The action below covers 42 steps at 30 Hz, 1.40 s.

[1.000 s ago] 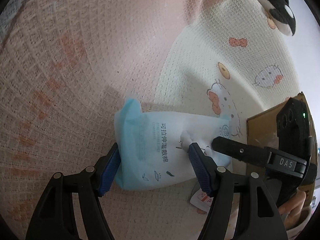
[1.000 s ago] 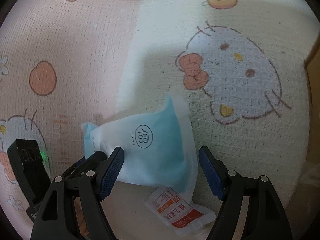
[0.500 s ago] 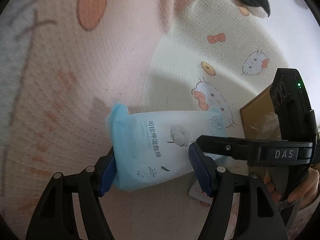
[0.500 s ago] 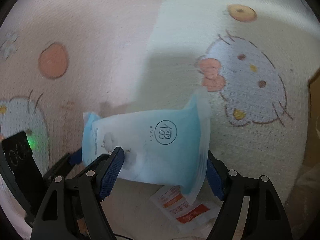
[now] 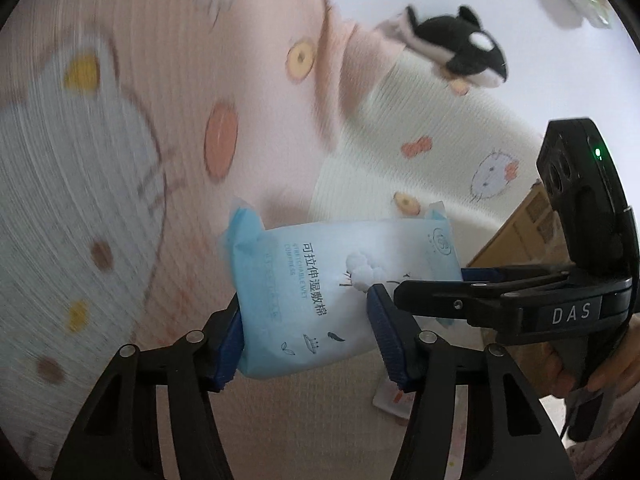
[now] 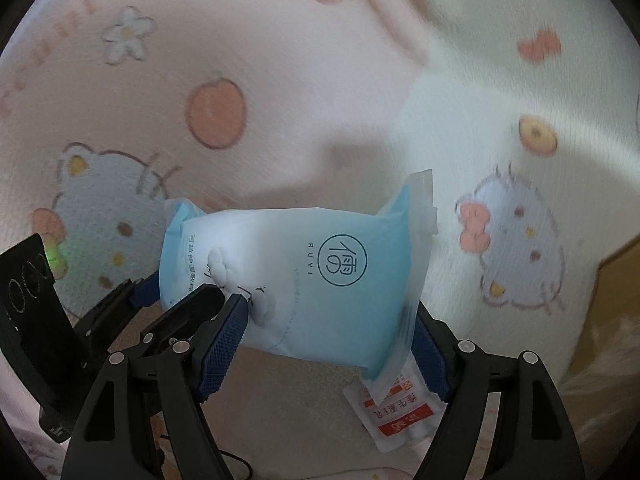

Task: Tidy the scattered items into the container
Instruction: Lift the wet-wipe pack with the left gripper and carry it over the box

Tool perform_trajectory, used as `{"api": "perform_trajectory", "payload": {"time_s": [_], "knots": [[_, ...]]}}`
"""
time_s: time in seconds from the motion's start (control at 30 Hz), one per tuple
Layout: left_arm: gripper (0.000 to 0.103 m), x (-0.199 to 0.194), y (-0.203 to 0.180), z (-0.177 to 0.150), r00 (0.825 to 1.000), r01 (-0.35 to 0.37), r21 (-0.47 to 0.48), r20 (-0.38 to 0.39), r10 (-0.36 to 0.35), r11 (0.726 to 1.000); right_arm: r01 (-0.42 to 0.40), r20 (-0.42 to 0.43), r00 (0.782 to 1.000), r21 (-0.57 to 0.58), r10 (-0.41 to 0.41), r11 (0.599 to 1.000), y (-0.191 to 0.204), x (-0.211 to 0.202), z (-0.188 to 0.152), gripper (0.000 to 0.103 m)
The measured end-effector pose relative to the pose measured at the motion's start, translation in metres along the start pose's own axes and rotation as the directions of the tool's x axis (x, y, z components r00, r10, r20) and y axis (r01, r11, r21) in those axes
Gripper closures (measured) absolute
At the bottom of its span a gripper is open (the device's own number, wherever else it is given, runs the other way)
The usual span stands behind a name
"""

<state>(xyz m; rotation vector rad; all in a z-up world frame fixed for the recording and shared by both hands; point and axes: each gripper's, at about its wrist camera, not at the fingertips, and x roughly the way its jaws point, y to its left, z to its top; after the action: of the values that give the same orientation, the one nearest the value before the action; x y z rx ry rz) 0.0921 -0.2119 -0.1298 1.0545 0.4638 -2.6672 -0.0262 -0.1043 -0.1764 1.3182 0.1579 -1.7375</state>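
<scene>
Pouch (image 5: 320, 292) of wet cotton pads hangs lifted above the blanket (image 5: 120, 160), long axis crosswise; my left tool (image 5: 304, 332), jaws just closing, and right tool (image 6: 332, 340) both pinch it.

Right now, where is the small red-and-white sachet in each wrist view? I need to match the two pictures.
Left wrist: the sachet lies low, right of centre, mostly hidden behind the left gripper's right finger.
Right wrist: it lies bottom right, under the lower corner of the blue pack.
Shared landmark: the blue pack, with both grippers' pads on it.
</scene>
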Motion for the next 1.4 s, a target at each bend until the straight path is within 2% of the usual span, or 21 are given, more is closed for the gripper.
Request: {"api": "perform_trajectory", "payload": {"time_s": [0.27,0.37,0.47,0.63,0.87,1.07,1.4], "knots": [[0.041,-0.03,-0.017,0.019,0.995,-0.012,0.068,0.1,0.005,0.998,0.04,0.083,0.996,-0.076,-0.034,0.996,0.02,-0.029,0.024,0.026],[0.041,-0.036,-0.026,0.028,0.993,-0.016,0.103,0.122,0.003,0.995,0.039,0.096,0.995,-0.079,-0.031,0.996,0.025,-0.047,0.006,0.026],[0.041,-0.037,-0.04,0.039,0.99,-0.02,0.134,0.141,0.001,0.991,0.048,0.122,0.992,-0.071,-0.039,0.996,0.03,-0.059,0.004,0.026],[0.041,-0.043,-0.066,0.051,0.985,-0.022,0.186,0.174,-0.01,0.982,0.053,0.17,0.984,-0.036,-0.046,0.998,0.018,-0.087,0.004,0.026],[0.041,-0.049,-0.113,0.069,0.976,-0.017,0.246,0.216,-0.038,0.969,0.06,0.264,0.963,0.011,-0.061,0.998,-0.005,-0.135,-0.001,0.025],[0.041,-0.047,-0.148,0.075,0.972,-0.006,0.289,0.226,-0.062,0.957,0.014,0.319,0.947,0.082,-0.04,0.997,-0.031,-0.162,-0.013,0.025],[0.041,-0.043,-0.195,0.075,0.972,0.026,0.345,0.21,-0.104,0.938,0.004,0.376,0.925,0.157,-0.064,0.988,-0.062,-0.2,-0.036,0.025]]}}
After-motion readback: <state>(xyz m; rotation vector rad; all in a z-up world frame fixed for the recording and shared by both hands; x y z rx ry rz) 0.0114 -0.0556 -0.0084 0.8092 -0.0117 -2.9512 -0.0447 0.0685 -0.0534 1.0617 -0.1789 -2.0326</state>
